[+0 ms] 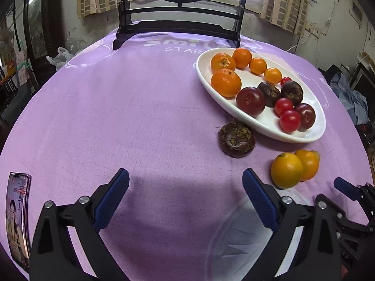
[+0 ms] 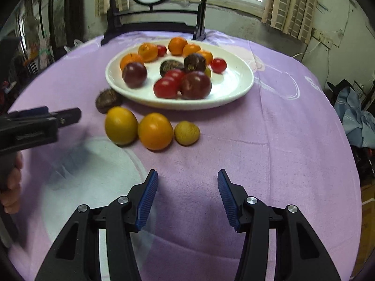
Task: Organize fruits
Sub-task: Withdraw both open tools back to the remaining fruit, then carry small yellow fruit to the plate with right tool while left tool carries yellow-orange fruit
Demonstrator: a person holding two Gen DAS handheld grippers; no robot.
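Right wrist view: plate [image 2: 234,89] mostly filled; ahead of the empty, spread right claw [image 2: 187,196], three citrus fruits [image 2: 155,131] and a water chestnut [image 2: 108,104] remain on the surface.

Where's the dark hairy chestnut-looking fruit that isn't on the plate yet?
The dark hairy fruit lies on the purple cloth just off the near rim of the white plate, right of centre in the left wrist view, with the yellow-orange fruit nearer the camera.

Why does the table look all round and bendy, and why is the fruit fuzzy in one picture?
Left wrist view: the fisheye lens bows the purple tablecloth into a dome, and the fruit on the white plate is sharp. Right wrist view: same bending, but the plate and its fruit are smeared by blur; window glare at the top, soft shadow under the right claw.
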